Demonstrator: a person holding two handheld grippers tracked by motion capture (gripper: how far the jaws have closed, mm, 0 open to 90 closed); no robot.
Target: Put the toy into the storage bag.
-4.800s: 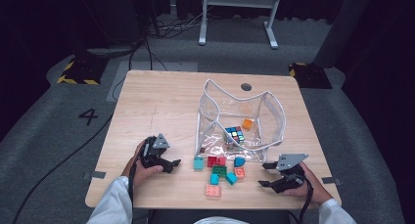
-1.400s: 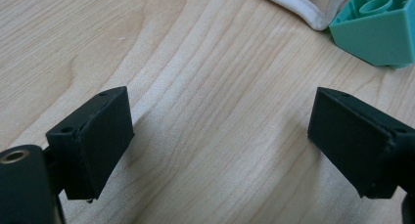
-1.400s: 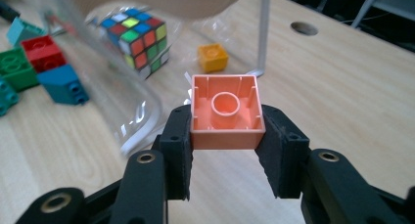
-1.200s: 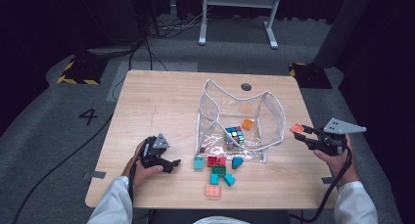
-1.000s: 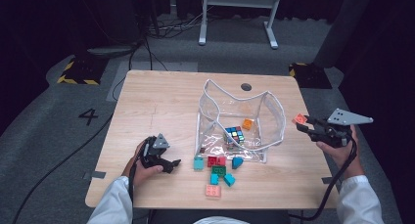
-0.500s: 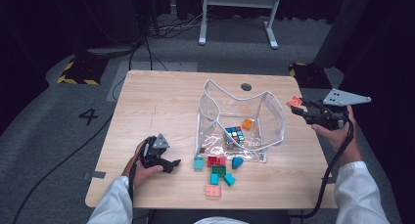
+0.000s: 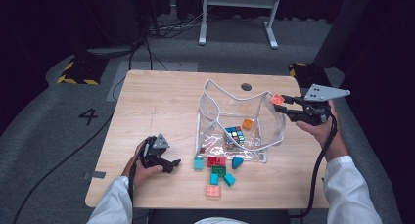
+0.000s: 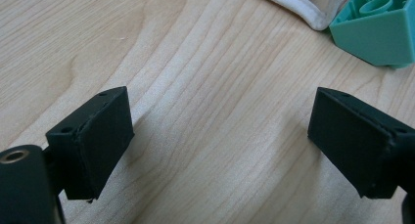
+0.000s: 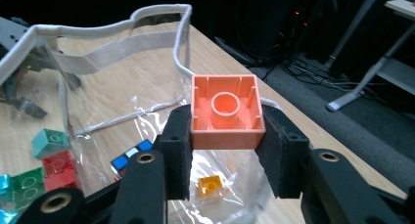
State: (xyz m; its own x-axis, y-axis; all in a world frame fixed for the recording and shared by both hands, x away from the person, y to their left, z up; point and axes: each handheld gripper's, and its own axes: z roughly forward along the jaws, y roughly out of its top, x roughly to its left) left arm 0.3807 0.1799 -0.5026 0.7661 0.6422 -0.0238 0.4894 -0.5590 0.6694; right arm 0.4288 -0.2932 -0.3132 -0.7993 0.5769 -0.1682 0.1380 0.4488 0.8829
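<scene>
one orange block (image 9: pixel 227 111) pinched in the right tool (image 9: pixel 225 136) above the clear bag's rim (image 7: pixel 235 94); left tool (image 8: pixel 220 136) spread.

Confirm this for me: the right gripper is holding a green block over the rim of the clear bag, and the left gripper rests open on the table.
Not quite. The block in the right gripper is orange, not green, as the right gripper view shows. The rest stands: it is held by the rim of the clear bag, and the left gripper rests open on the table.
</scene>
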